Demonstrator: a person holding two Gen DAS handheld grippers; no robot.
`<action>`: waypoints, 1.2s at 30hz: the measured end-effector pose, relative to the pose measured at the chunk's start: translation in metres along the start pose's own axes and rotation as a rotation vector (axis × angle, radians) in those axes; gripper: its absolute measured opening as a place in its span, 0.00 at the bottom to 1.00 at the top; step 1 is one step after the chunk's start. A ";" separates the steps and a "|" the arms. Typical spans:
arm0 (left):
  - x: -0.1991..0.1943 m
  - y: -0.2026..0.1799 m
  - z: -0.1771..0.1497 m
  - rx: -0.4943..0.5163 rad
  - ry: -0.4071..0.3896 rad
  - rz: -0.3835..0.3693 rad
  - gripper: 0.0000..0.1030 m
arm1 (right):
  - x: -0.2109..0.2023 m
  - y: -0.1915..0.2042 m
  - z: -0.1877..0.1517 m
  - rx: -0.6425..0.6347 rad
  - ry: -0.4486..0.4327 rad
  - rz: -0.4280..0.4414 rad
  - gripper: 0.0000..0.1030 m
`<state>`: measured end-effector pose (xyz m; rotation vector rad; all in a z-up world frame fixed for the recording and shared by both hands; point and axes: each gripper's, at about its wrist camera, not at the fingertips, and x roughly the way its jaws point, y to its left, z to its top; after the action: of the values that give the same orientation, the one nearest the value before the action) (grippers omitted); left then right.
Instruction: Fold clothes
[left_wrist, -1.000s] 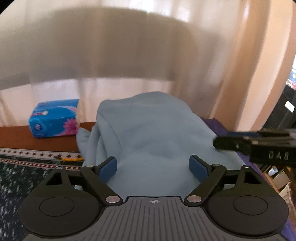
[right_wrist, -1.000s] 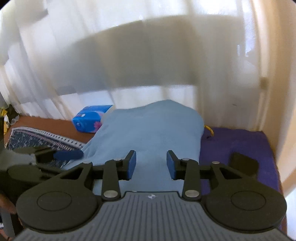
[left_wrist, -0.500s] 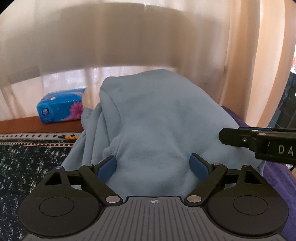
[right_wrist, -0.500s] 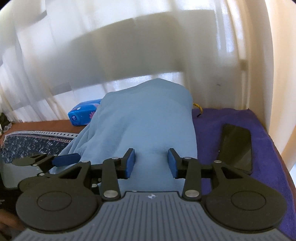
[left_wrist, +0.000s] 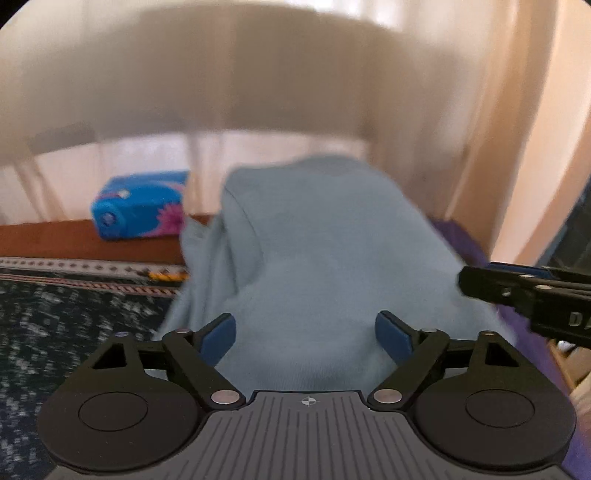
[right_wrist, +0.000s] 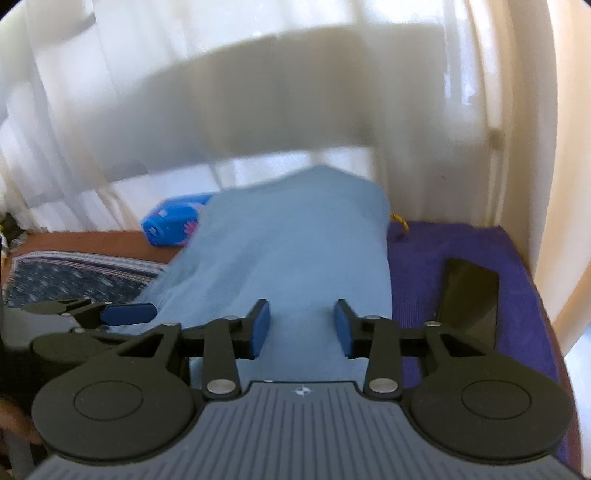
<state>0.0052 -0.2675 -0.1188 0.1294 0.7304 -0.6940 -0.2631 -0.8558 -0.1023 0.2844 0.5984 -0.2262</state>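
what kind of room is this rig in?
Probably a home room by a window: sheer white curtains hang behind a table with a purple cloth, where a light blue garment, blue tissue pack and black phone lie.

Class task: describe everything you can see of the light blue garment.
The light blue garment is soft, fleece-like cloth, plain and unprinted. It lies in a long mound, its left side bunched into folds. It rests partly on the purple cloth and reaches back to the curtain. Neither open gripper grips it.
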 end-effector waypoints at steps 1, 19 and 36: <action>-0.011 0.000 0.006 -0.004 -0.015 -0.011 0.75 | -0.011 0.001 0.007 0.008 -0.021 0.007 0.36; -0.074 -0.030 -0.002 0.021 0.173 0.036 1.00 | -0.081 0.017 0.033 -0.026 0.148 0.069 1.00; -0.058 -0.033 -0.015 0.017 0.218 0.097 1.00 | -0.070 0.014 0.010 -0.081 0.256 0.012 1.00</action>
<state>-0.0546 -0.2567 -0.0878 0.2573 0.9204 -0.5988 -0.3103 -0.8368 -0.0511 0.2398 0.8564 -0.1544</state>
